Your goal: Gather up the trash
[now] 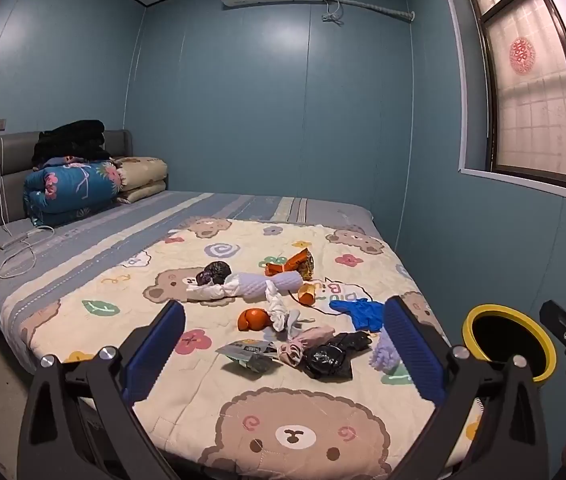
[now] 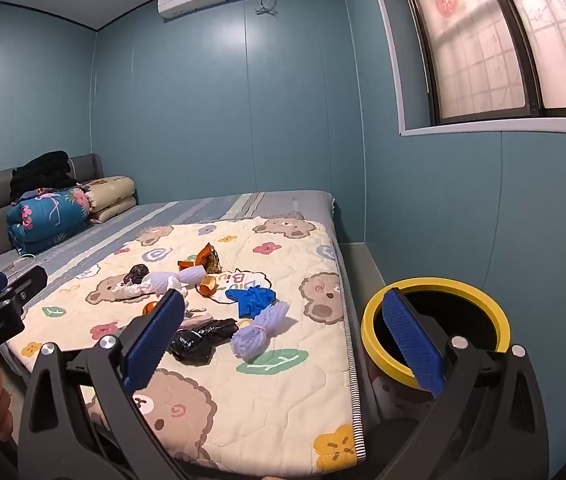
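Observation:
Trash lies scattered on the bear-print quilt (image 1: pixel 291 412): a black plastic bag (image 1: pixel 329 356), a purple foam net (image 1: pixel 385 354), a blue glove (image 1: pixel 361 312), an orange peel (image 1: pixel 255 319), a printed wrapper (image 1: pixel 249 350), white foam sleeves (image 1: pixel 259 286) and an orange snack bag (image 1: pixel 291 266). A bin with a yellow rim (image 1: pixel 509 342) stands beside the bed on the right; it also shows in the right wrist view (image 2: pixel 435 328). My left gripper (image 1: pixel 283 352) is open above the quilt's near edge. My right gripper (image 2: pixel 283 344) is open and empty, between the quilt's edge and the bin.
Folded quilts (image 1: pixel 71 190) and dark clothes (image 1: pixel 73 140) are stacked at the headboard. A white charger cable (image 1: pixel 19 246) lies on the striped sheet. A blue wall and window (image 1: pixel 543 92) close the right side; a narrow gap holds the bin.

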`<state>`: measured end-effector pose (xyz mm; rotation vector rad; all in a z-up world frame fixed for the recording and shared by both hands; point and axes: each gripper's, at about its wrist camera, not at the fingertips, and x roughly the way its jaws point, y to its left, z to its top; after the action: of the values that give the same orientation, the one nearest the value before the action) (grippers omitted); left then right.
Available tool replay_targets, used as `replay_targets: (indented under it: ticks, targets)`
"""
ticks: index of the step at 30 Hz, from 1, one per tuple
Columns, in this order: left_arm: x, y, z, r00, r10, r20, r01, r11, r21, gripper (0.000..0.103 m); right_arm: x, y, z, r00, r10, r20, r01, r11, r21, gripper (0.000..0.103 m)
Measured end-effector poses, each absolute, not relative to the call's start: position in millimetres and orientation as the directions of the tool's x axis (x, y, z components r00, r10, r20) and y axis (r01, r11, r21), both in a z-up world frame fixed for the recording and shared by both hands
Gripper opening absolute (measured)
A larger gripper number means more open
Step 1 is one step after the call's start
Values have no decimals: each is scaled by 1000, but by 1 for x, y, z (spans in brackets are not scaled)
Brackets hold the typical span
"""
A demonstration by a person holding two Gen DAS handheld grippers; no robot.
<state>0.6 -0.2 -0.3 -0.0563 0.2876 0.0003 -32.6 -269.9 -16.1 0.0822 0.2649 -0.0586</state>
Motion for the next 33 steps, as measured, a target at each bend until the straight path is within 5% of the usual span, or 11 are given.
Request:
replay_targets:
  ticks: [33]
  targets:
    - [10, 4, -6, 945, -28, -325, -3, 995, -96, 96, -25, -265, -22, 958, -43, -284, 65, 996, 69, 95]
